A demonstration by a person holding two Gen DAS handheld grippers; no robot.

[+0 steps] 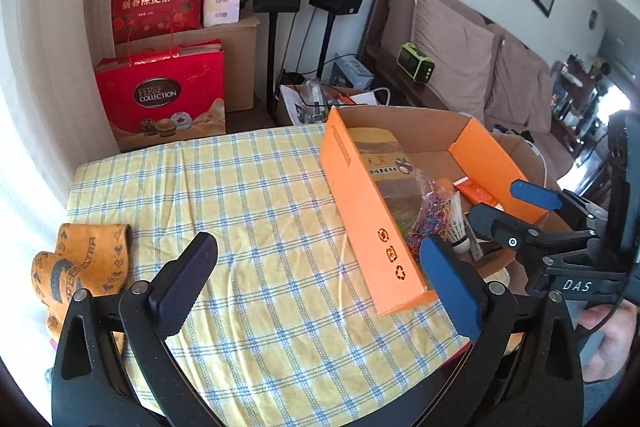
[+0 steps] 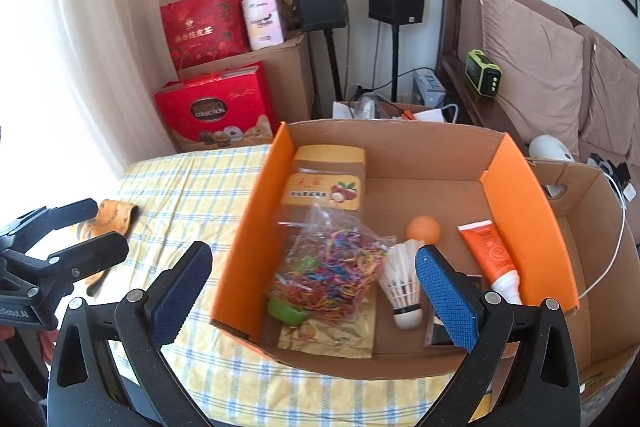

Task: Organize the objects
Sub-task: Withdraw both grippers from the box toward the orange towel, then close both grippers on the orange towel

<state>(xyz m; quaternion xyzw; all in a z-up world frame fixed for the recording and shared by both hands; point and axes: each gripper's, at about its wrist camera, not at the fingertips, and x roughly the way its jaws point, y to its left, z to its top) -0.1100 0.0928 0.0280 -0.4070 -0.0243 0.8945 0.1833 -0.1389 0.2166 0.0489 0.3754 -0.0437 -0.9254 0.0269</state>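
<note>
"Where was the box (image 2: 400,163)?"

"It sat on the counter (image 1: 248,211), on the checked cloth. Inside lay a yellow packet (image 2: 326,179), a bag of rubber bands (image 2: 332,271), a shuttlecock (image 2: 402,279), an orange ball (image 2: 423,229) and an orange tube (image 2: 490,255)."

"And the grippers?"

"The right gripper (image 2: 316,291) was wide open and held nothing. It hung just over the near edge of the box. The left gripper (image 1: 320,279) was open and empty too, over the cloth beside the box."

"Anything else?"

"An orange towel (image 1: 80,267) lay at the far left, well apart from the box."
</note>
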